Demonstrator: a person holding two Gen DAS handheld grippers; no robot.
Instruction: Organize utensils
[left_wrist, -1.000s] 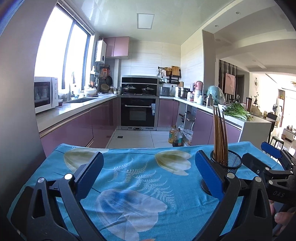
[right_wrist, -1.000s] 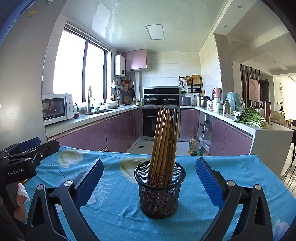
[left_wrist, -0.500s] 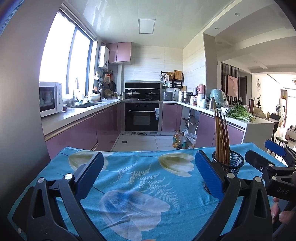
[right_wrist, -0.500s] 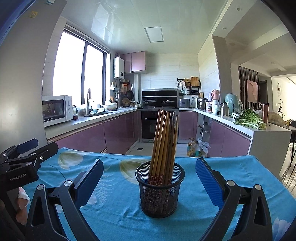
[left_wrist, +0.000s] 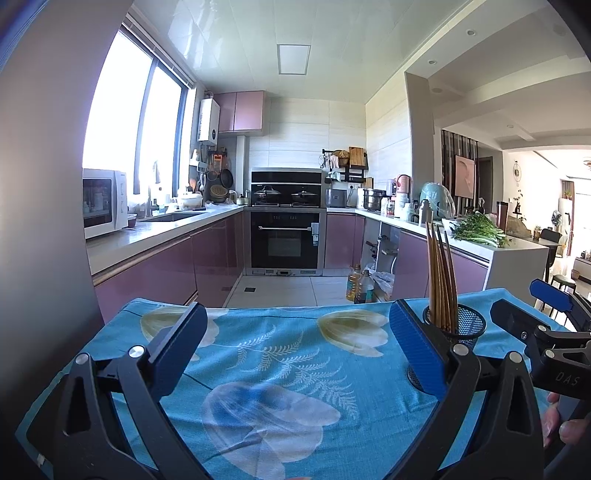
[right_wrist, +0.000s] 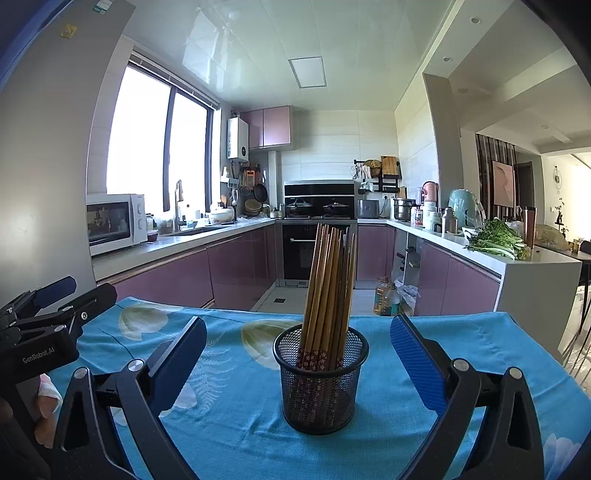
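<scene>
A black mesh cup (right_wrist: 320, 380) stands upright on the blue flowered tablecloth (right_wrist: 236, 424). Several wooden chopsticks (right_wrist: 328, 288) stand in it. My right gripper (right_wrist: 298, 363) is open and empty, with the cup between and just beyond its fingers. My left gripper (left_wrist: 295, 350) is open and empty over bare cloth to the left of the cup (left_wrist: 458, 328). The chopsticks also show in the left wrist view (left_wrist: 439, 273). Each gripper appears at the edge of the other's view.
The table's far edge (left_wrist: 295, 307) drops to the kitchen floor. Purple cabinets, an oven (left_wrist: 285, 240) and a microwave (left_wrist: 103, 202) lie beyond. Oil bottles (left_wrist: 360, 286) stand on the floor by the right counter.
Both views have tilted up slightly, so the cup and table sit a little lower in frame. Both grippers stay open and empty.
</scene>
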